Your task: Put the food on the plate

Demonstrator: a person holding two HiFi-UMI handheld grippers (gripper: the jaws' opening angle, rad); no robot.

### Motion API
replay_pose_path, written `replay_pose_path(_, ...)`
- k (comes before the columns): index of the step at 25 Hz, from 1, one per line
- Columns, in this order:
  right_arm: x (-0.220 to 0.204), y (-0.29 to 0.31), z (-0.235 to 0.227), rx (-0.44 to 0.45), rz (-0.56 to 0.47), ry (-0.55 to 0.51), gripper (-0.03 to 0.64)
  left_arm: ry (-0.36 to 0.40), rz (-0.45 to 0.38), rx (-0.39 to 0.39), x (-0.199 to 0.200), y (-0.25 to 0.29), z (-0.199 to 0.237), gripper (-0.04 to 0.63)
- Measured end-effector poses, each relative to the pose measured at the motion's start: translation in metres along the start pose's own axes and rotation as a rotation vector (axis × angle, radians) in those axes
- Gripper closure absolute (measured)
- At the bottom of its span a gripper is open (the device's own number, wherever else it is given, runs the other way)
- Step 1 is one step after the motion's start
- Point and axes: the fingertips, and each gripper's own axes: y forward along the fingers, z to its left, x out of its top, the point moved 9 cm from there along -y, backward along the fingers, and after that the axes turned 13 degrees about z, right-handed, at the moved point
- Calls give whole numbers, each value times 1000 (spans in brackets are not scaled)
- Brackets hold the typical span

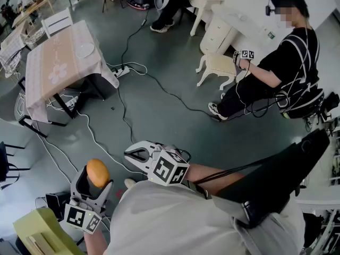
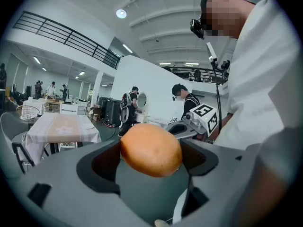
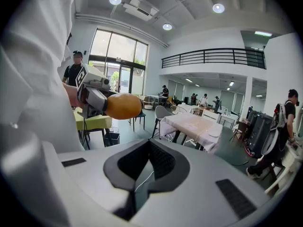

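An orange, rounded piece of food (image 1: 98, 172) sits between the jaws of my left gripper (image 1: 96, 178), which is shut on it and held in the air at the lower left. The same food (image 2: 150, 149) fills the middle of the left gripper view. It also shows from the side in the right gripper view as food (image 3: 123, 106). My right gripper (image 1: 137, 154) is shut and holds nothing, and its jaws meet in the right gripper view (image 3: 146, 151). A white plate (image 1: 84, 50) lies on a cloth-covered table (image 1: 56, 68) far off at the upper left.
Cables (image 1: 123, 105) and a power strip (image 1: 121, 71) trail across the grey floor between me and the table. A seated person (image 1: 276, 73) and white furniture (image 1: 218, 65) are at the upper right. A yellow-green table (image 1: 37, 230) stands at the lower left.
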Motion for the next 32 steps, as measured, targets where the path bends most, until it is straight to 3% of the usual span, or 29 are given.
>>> replay_pose_path(12,10,7,-6,1,6,16,603,8,-11,-29,1,6,16,181)
replay_pose_path(17,17,35,-7,1,8,21,601,14,-13,-45,-9,5,42,181)
replay_pose_path(25,32,64,-11,-44,25,43,500,10,6,-66,-18,2,87,182)
replay_pose_path(32,3,73,-76,-89,31,116,489,35,36,-50,7,63,137,183)
